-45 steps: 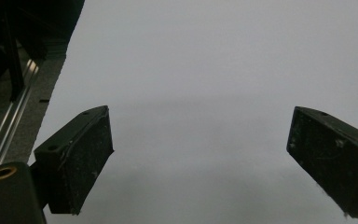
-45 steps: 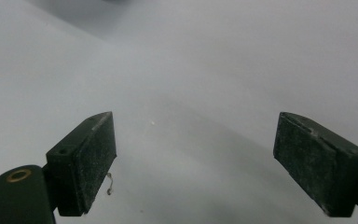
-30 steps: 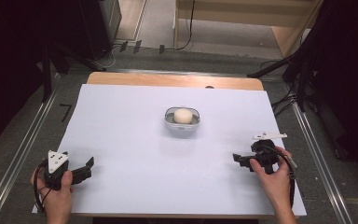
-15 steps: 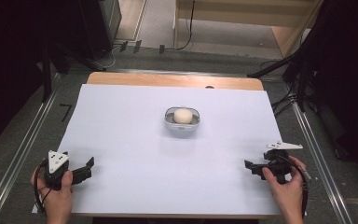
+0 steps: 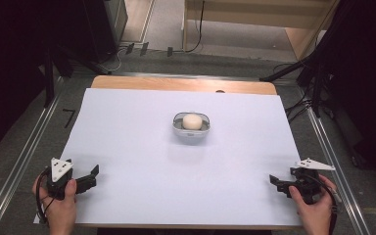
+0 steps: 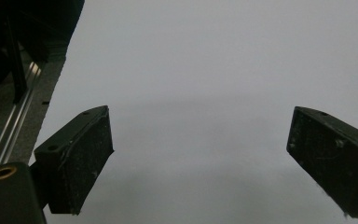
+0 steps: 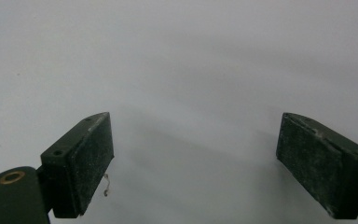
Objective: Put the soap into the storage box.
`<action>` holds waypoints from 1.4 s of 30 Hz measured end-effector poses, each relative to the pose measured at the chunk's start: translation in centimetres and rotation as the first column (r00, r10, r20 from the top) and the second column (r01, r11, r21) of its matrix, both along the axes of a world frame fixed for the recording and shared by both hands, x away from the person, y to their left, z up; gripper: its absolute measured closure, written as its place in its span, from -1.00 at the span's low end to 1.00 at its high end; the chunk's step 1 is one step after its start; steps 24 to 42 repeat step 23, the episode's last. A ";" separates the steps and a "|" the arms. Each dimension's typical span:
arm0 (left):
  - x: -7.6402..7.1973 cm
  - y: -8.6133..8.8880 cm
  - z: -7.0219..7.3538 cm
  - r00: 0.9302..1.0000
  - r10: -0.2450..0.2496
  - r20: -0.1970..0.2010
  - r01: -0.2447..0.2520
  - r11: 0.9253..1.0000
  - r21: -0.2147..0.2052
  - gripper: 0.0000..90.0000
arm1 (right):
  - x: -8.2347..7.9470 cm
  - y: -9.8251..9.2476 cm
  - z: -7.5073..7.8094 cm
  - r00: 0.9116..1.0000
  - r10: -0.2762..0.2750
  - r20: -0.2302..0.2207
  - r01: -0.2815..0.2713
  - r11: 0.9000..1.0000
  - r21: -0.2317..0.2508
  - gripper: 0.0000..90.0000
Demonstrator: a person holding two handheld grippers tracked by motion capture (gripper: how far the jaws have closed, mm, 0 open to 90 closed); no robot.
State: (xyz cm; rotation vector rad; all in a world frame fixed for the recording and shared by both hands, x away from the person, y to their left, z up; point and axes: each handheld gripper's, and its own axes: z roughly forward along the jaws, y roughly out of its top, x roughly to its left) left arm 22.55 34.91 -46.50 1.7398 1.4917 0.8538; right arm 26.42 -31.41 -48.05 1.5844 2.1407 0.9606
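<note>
A small clear bowl (image 5: pixel 191 128) sits at the middle of the white table sheet (image 5: pixel 137 147), with a pale round ball (image 5: pixel 192 121) inside it. My left gripper (image 5: pixel 92 175) rests near the front left corner, its jaws wide apart over bare sheet (image 6: pixel 200 154). Near the front right corner, my right gripper (image 5: pixel 275 182) points left. Its jaws have just been opening and stand open with nothing between them (image 7: pixel 196 158). Both grippers are far from the bowl.
A strip of wooden tabletop (image 5: pixel 176 84) shows beyond the sheet's far edge. Metal rails (image 5: pixel 24 156) run along both sides of the table. Dark stands and cables (image 5: pixel 318 78) crowd the floor behind and to the right.
My right hand has drawn back toward the front right corner, moving right and nearer the table's front edge. The left hand and the bowl have stayed put.
</note>
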 end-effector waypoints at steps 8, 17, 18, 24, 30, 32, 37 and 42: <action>-0.1 0.1 0.0 1.000 0.002 0.002 -0.002 1.000 -0.008 -0.84 | -1.3 -1.6 -0.2 0.998 -0.031 0.052 0.029 0.999 0.030 -0.77; -0.1 0.2 0.0 1.000 -0.002 0.005 0.002 1.000 -0.014 -0.84 | -2.1 -2.4 -0.4 0.995 -0.048 0.090 0.039 0.995 0.096 -0.85; -0.1 0.2 0.0 1.000 -0.002 0.005 0.002 1.000 -0.014 -0.84 | -2.1 -2.5 -0.4 0.995 -0.054 0.089 0.046 0.995 0.094 -0.85; -0.1 0.3 0.0 1.000 -0.001 0.008 0.001 1.000 -0.025 -0.84 | -2.1 -2.0 -0.5 0.993 -0.062 0.096 0.056 0.996 0.064 -0.85; -0.1 0.3 0.0 1.000 -0.001 0.008 0.001 1.000 -0.025 -0.84 | -2.1 -2.0 -0.5 0.993 -0.062 0.096 0.056 0.996 0.064 -0.85; -0.1 0.3 0.0 1.000 -0.001 0.008 0.001 1.000 -0.025 -0.84 | -2.1 -2.0 -0.5 0.993 -0.062 0.096 0.056 0.996 0.064 -0.85; -0.1 0.3 0.0 1.000 -0.001 0.008 0.001 1.000 -0.025 -0.84 | -2.1 -2.0 -0.5 0.993 -0.062 0.096 0.056 0.996 0.064 -0.85; -0.1 0.3 0.0 1.000 -0.001 0.008 0.001 1.000 -0.025 -0.84 | -2.1 -2.0 -0.5 0.993 -0.062 0.096 0.056 0.996 0.064 -0.85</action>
